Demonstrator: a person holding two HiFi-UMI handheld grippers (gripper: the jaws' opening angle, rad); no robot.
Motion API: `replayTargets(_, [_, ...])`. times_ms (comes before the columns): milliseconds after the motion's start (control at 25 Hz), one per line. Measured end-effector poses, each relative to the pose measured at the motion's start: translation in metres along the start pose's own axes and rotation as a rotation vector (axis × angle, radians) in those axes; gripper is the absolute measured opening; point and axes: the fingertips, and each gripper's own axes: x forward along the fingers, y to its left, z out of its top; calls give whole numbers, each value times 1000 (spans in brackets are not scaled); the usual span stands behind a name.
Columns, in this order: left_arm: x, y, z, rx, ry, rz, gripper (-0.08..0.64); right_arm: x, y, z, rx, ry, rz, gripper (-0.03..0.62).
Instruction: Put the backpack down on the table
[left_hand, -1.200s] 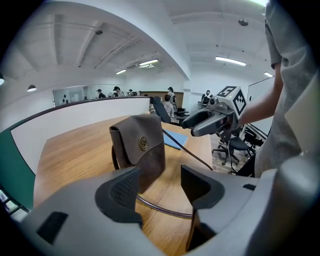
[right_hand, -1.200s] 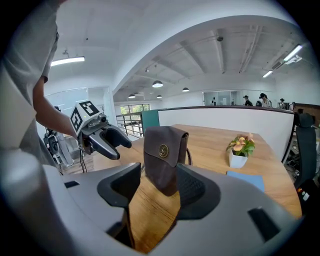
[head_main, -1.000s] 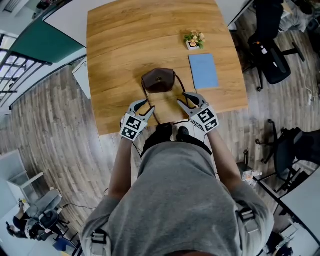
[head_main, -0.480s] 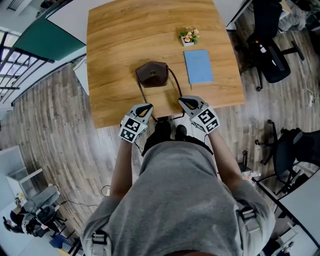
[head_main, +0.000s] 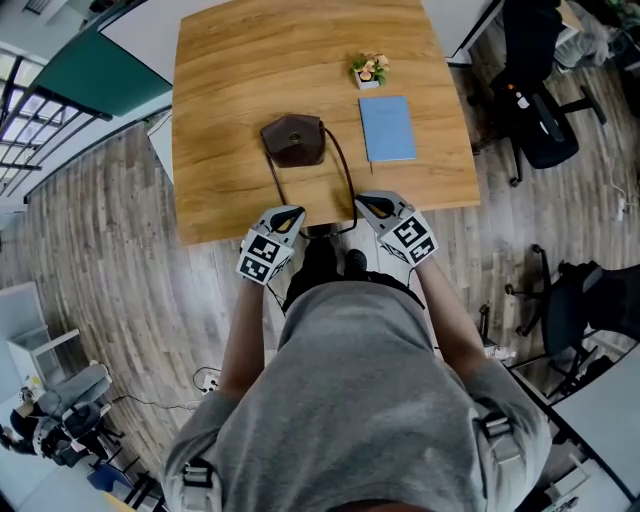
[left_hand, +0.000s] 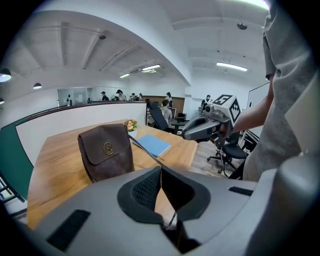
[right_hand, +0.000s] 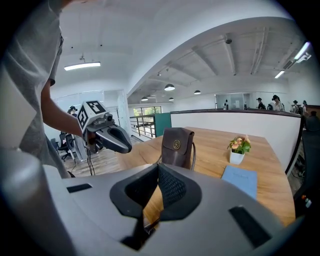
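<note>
A small brown leather backpack (head_main: 293, 140) stands upright on the wooden table (head_main: 230, 90), a brass emblem on its flap (left_hand: 106, 152) (right_hand: 177, 146). Its thin dark straps (head_main: 345, 185) trail over the table to the near edge. My left gripper (head_main: 295, 212) hovers at that edge, left of the strap loop, its jaws shut with nothing gripped (left_hand: 161, 170). My right gripper (head_main: 362, 200) hangs to the right of the loop, also shut and empty (right_hand: 157, 167). Both sit well short of the backpack.
A blue notebook (head_main: 387, 128) lies right of the backpack, and a small potted plant (head_main: 367, 70) stands beyond it. Black office chairs (head_main: 540, 110) (head_main: 575, 300) stand on the wood floor to the right. The person's torso is close behind the grippers.
Both grippers' jaws, open a second ago beside the straps, are now shut. Both have drawn back toward the table's near edge, and the backpack stays where it was on the table.
</note>
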Motion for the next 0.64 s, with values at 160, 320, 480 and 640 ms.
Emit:
replayTargets(160, [3,-14,3,19,-1,10,23,-14,-1,-6,-5,-4,1,5])
replayTargets(320, [1,-28,2,27,1,22,23,-26,1,-12,-4,-10,4,5])
replayTargets(480, [-2,-40,-4,26,22,35,23,-35,4,-19,2,-14,3,5])
replayTargets(640, [-3,-56,-6,12,34,41,22,-47,6,-28,12,-12,3,5])
